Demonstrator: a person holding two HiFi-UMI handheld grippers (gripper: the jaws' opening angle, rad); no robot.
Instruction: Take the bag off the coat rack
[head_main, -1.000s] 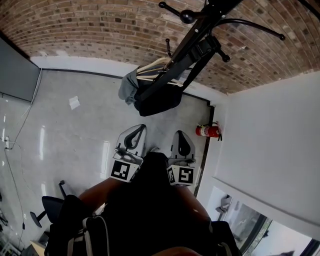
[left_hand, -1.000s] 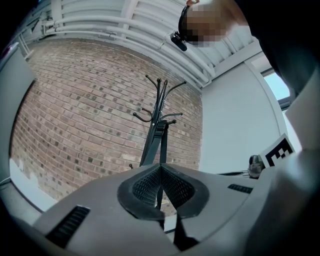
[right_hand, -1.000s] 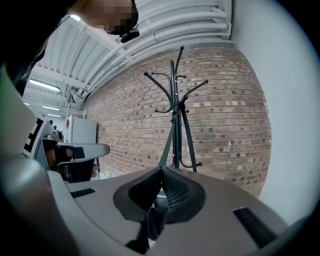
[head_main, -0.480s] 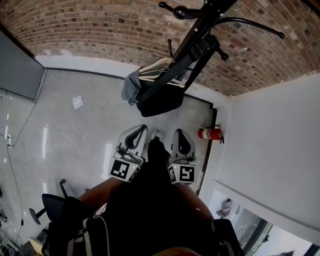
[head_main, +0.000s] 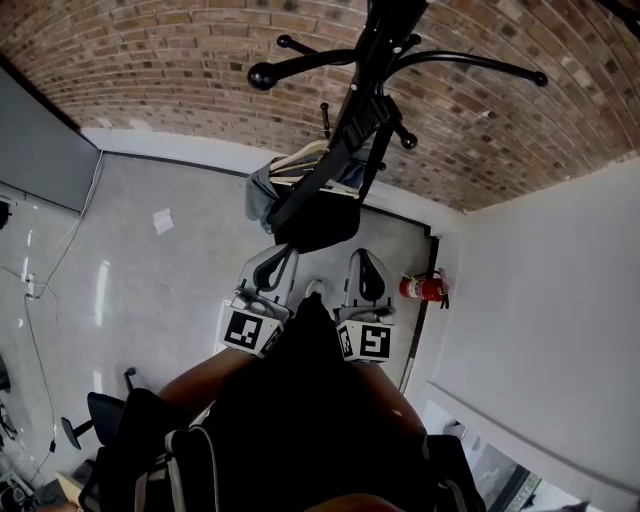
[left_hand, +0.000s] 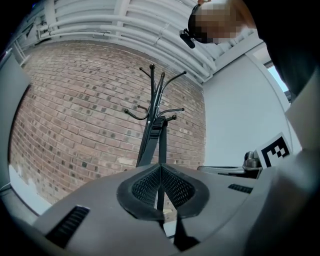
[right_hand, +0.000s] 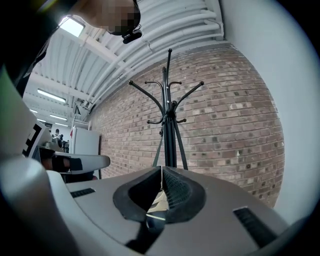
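Bag (head_main: 328, 216) is hanging low on the coat rack (head_main: 372, 62), black, its strap (head_main: 378, 150) running up to a peg near the top of the pole. A grey garment (head_main: 260, 186) is hanging just beside it on the same rack, on the side away from the white wall.

Left gripper (head_main: 284, 254) is pointing at the bag from just below it in the head view, jaws pressed fully together and holding nothing. Right gripper (head_main: 361, 256) is hanging alongside, near the bag's lower edge, jaws also closed flat with nothing in them. Neither is touching the bag or strap.

Step in hand looks like the approach; no grasp yet. Next move is likely calling for opening at least one set of jaws, reaching up to the strap near its peg, closing on it, then lifting it up and over the peg's end before drawing back.

Room: rack is standing close to the brick wall (head_main: 180, 70), in a corner with the white wall (head_main: 540, 280) on the right. Fire extinguisher (head_main: 420, 288) is sitting on the floor (head_main: 150, 290) near the right gripper's side. Curved rack arms are sticking out overhead, so the strap could be catching on them. The floor to the left is giving the most room.
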